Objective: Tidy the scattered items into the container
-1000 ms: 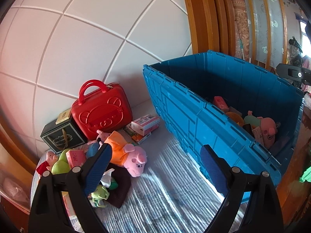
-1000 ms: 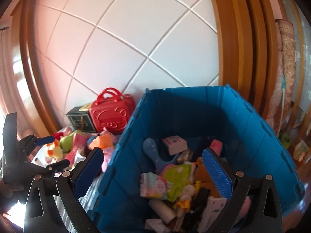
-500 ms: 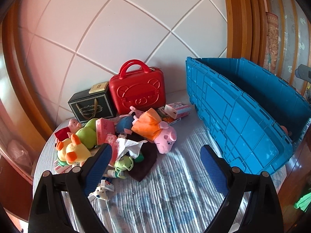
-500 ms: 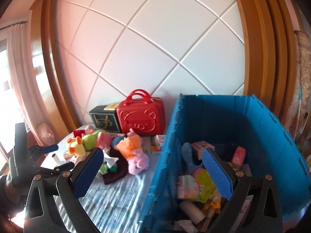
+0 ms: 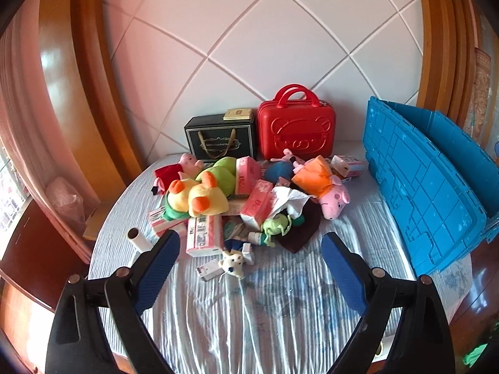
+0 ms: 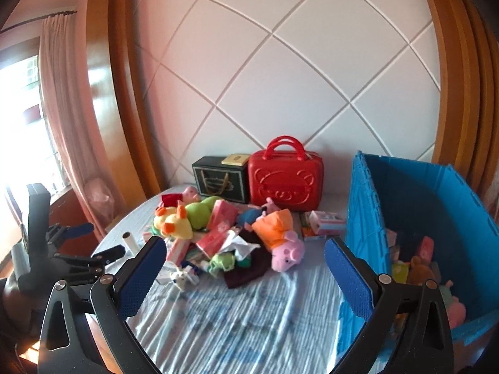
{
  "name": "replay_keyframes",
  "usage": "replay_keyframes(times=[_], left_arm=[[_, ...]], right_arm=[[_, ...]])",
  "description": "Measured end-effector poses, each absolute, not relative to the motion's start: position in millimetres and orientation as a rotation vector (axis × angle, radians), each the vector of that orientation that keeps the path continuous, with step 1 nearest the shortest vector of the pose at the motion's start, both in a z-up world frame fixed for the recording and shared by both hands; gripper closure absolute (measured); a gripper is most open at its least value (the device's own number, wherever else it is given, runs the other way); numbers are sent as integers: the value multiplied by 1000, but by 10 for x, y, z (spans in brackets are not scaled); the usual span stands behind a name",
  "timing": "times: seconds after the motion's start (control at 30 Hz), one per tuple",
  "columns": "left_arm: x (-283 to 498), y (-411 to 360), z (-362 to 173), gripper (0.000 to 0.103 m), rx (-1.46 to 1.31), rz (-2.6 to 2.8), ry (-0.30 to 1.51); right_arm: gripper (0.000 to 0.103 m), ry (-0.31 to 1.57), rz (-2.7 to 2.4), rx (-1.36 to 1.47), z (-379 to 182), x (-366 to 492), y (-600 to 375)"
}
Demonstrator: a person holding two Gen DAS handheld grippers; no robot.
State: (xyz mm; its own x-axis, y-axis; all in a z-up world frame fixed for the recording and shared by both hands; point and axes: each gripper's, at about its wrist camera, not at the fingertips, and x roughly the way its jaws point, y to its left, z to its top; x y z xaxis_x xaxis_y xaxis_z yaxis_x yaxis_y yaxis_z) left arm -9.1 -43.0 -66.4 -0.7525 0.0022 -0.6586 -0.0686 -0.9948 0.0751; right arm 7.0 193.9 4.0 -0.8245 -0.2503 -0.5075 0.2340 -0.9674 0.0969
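A pile of scattered items lies on the striped cloth: a yellow duck plush (image 5: pixel 196 198) (image 6: pixel 173 222), a pink pig plush in an orange dress (image 5: pixel 327 187) (image 6: pixel 280 237), pink boxes (image 5: pixel 257 202), a small white toy dog (image 5: pixel 232 263) (image 6: pixel 181 275) and a white roll (image 5: pixel 137 238). The blue crate (image 5: pixel 421 187) (image 6: pixel 368 218) stands at the right with several toys inside. My left gripper (image 5: pixel 249 255) is open and empty in front of the pile. My right gripper (image 6: pixel 244 261) is open and empty, between pile and crate. The left gripper also shows at the left of the right wrist view (image 6: pixel 90 243).
A red case with a bear face (image 5: pixel 296 131) (image 6: pixel 285 180) and a black gift box (image 5: pixel 220 138) (image 6: pixel 220 179) stand against the white tiled wall. Curved wooden frames border the wall. The round table edge (image 5: pixel 103 233) drops off at the left.
Both grippers have swung left, away from the crate and toward the pile. The crate has shifted to the right of both views. Both stay open and empty.
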Motion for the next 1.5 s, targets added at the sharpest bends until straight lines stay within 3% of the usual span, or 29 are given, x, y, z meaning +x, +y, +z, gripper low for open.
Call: replay_keyframes(times=[0.57,1.5], left_arm=[[172,-757,-665,10,-1194,2874,156],[174,56,-368,10,-1138,2895,213]], right_arm=[[0,-95,-2960,948,51,501,1662],[0,-150,-3023,945,128,519,2591]])
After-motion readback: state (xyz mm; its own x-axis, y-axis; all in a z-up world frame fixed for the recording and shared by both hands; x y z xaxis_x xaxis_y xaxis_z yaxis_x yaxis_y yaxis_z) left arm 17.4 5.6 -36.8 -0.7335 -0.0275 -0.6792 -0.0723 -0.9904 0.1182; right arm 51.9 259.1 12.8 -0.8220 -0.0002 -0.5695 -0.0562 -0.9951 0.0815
